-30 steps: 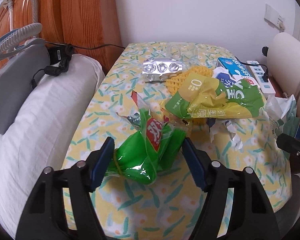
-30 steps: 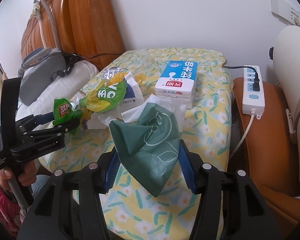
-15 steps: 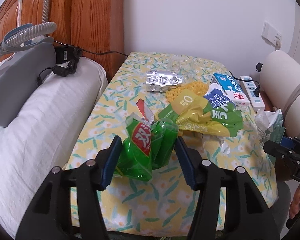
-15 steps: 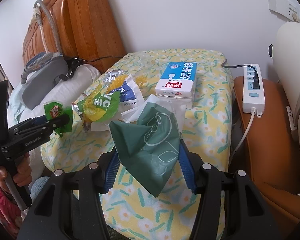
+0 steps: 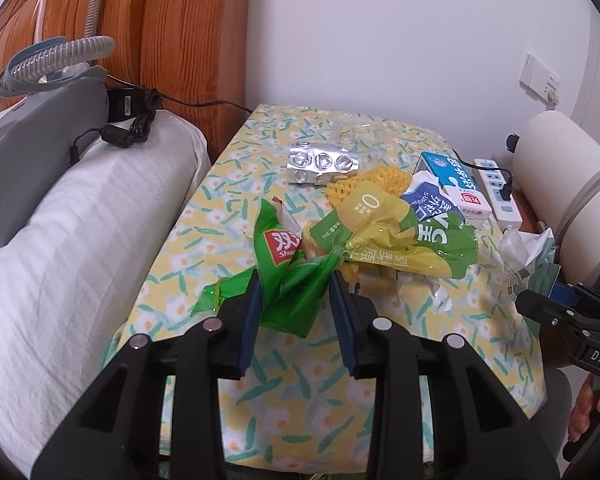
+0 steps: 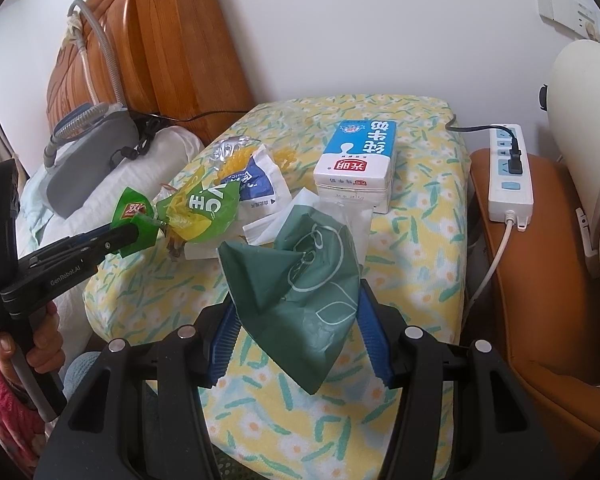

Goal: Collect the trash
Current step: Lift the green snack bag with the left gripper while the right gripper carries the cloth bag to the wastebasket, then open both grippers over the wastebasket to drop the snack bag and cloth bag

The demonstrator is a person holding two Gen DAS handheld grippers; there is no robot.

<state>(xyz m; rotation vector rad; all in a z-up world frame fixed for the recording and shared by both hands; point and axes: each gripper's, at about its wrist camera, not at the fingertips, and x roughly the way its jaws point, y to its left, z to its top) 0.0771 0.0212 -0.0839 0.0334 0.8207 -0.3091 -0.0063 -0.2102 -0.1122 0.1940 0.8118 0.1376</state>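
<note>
My left gripper [image 5: 294, 280] is shut on a green snack wrapper [image 5: 284, 276] with a red label, held above the near left part of the flowered table [image 5: 300, 380]. It also shows in the right wrist view [image 6: 134, 216]. My right gripper [image 6: 294, 304] is shut on a dark green paper bag [image 6: 300, 280], held above the table's near edge. On the table lie a yellow-green wrapper [image 5: 396, 240], a blue-white wrapper [image 5: 432, 204], a blue milk carton [image 6: 358, 164], a foil blister sheet [image 5: 322, 166], yellow foam netting [image 5: 376, 180] and torn white paper [image 5: 424, 284].
A bed with a white pillow [image 5: 68, 232], a grey device [image 5: 36, 136] with a hose and a wooden headboard [image 5: 172, 40] lies to the left. A brown stool [image 6: 540, 264] with a white power strip [image 6: 510, 172] stands to the right, beside a white cylinder [image 5: 568, 184].
My left gripper has closed tighter on the green wrapper and lifted it back from the table. My right gripper has kept the dark green bag almost still.
</note>
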